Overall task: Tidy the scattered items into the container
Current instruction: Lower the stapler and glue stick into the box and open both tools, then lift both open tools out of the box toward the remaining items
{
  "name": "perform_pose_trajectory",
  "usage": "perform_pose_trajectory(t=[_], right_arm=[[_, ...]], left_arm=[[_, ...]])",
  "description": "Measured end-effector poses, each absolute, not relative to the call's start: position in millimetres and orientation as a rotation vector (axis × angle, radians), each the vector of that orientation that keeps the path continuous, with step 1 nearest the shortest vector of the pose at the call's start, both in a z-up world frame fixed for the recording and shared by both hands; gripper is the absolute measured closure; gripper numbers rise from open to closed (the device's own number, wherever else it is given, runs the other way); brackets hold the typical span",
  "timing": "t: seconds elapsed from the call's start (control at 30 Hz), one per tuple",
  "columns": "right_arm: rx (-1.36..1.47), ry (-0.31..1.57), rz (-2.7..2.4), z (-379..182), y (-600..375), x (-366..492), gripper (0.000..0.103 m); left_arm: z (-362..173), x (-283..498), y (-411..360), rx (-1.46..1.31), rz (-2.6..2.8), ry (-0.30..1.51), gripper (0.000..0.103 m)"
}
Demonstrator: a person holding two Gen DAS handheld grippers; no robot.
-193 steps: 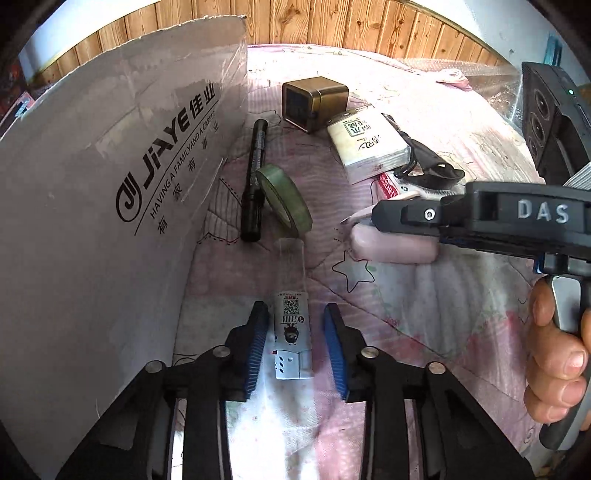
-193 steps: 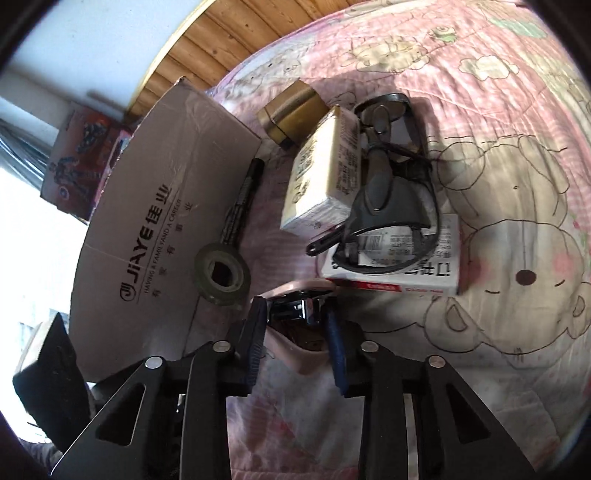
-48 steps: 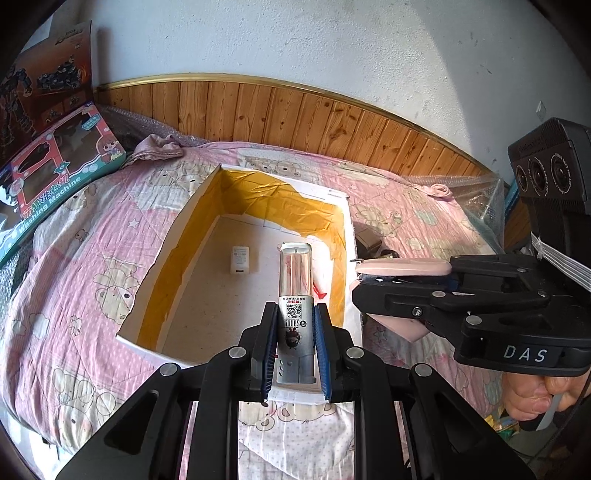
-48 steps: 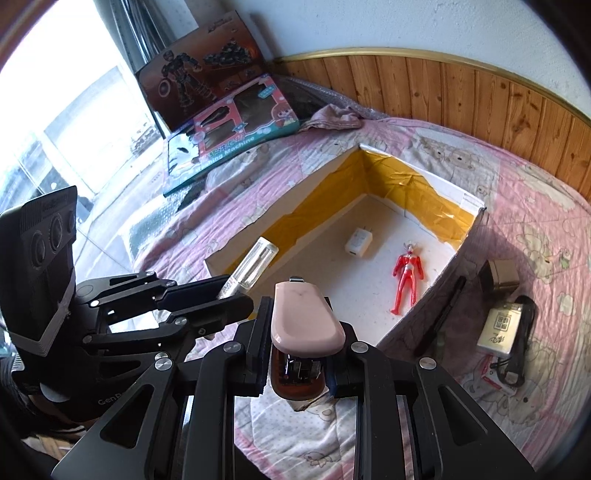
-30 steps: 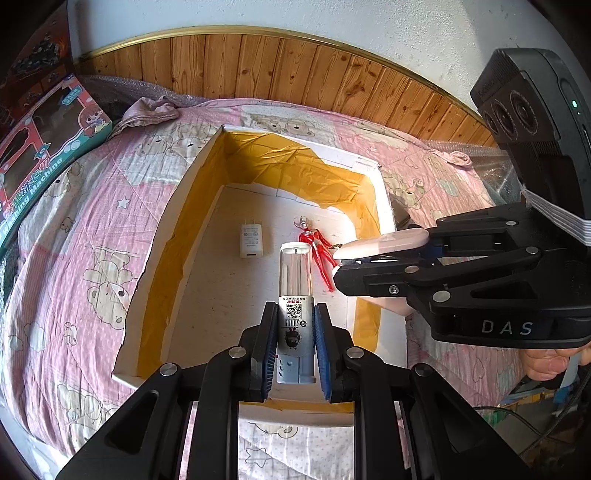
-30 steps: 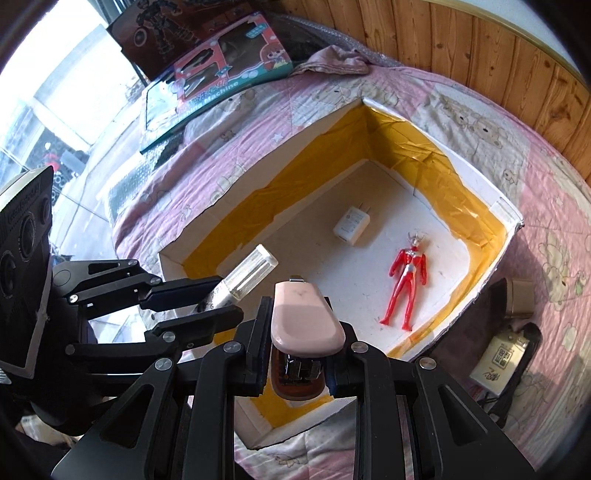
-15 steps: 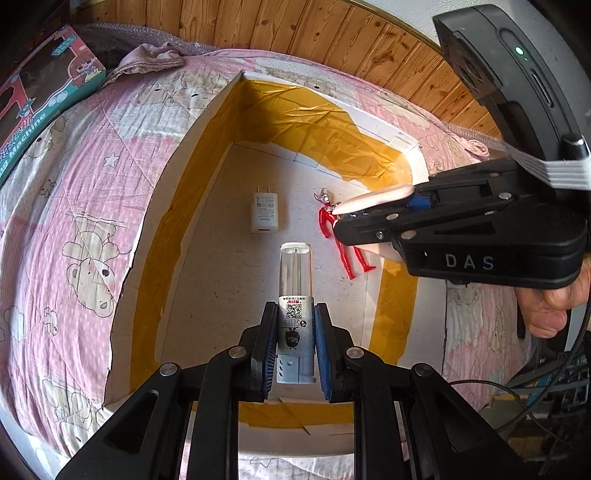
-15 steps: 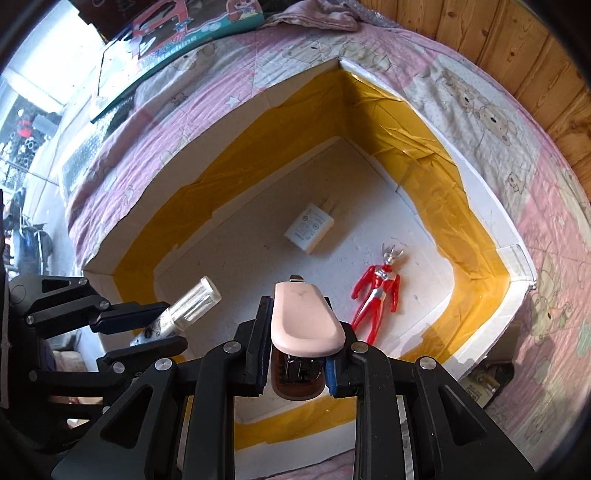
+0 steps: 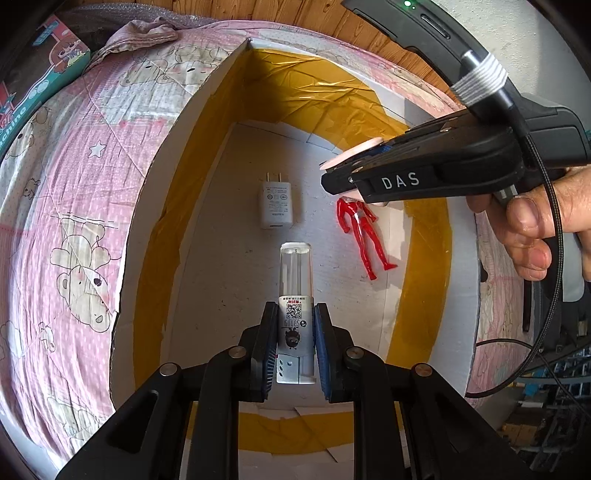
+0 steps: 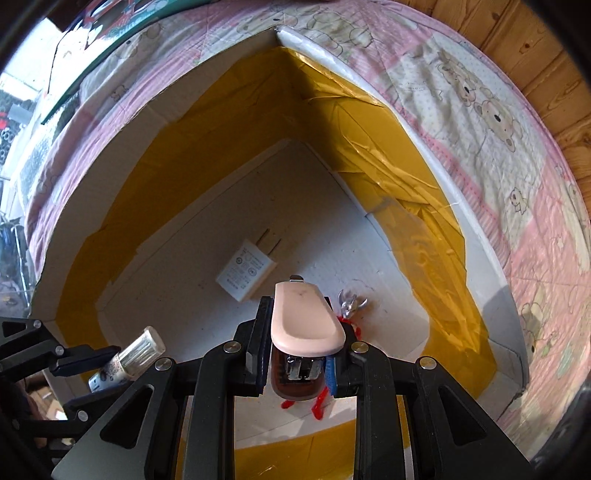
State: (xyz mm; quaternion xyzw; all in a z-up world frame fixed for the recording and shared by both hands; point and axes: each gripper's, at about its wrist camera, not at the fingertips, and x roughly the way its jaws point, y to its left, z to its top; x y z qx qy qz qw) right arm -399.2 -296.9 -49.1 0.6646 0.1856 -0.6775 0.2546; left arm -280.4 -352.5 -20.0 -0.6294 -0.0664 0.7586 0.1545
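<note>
My left gripper (image 9: 294,343) is shut on a clear tube with a white printed label (image 9: 295,280), held above the floor of the open cardboard box (image 9: 207,122) lined with yellow tape. In the right wrist view my right gripper (image 10: 297,347) is shut on a pink stapler (image 10: 304,317), also over the box floor. From the left wrist view the right gripper (image 9: 332,177) hangs above a red toy figure (image 9: 360,232), with the stapler's pink tip (image 9: 354,153) showing. A white plug adapter (image 9: 276,203) lies on the box floor. The tube (image 10: 129,358) appears low left in the right wrist view.
The box sits on a pink bear-print bedspread (image 9: 74,184). A toy carton (image 9: 33,81) and a crumpled cloth (image 9: 144,31) lie at the far left. Wooden wall panelling (image 10: 546,74) runs behind. A hand (image 9: 532,225) grips the right tool, with cables (image 9: 546,332) hanging beside it.
Both grippers have carried the tube and the stapler from the bedspread to above the box and have sunk lower into it over the last second. Both stay shut on their items.
</note>
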Motion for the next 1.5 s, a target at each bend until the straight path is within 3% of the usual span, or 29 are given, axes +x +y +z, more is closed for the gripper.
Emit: perform_pose_trajectory(t=[0.3, 0.47, 0.6, 0.97, 1.5], right_arm=[[1.795, 0.433, -1.880, -60.5, -295.0, -419.9, 0.076], [1.783, 0.377, -1.908, -52.0, -286.5, -421.1, 0.071], [1.742, 0.302, -1.935, -26.6, -274.4, -412.1, 0.071], [1.384, 0.007, -2.013, 61.1, -232.8, -310.1, 0.071], [1.236, -0.139, -2.013, 57.2, -210.0, -190.2, 0.068]], left_arm=[[-32.1, -296.8, -356.5, -1.857, 2.173, -0.213, 0.083], [-36.9, -300.4, -360.4, -1.882, 2.181, -0.224, 0.071], [-27.0, -294.0, -366.9, -1.852, 2.228, -0.232, 0.070], [40.7, -235.6, -361.2, -1.540, 2.458, -0.162, 0.070], [69.6, -152.1, -311.7, -1.417, 2.575, -0.005, 0.070]])
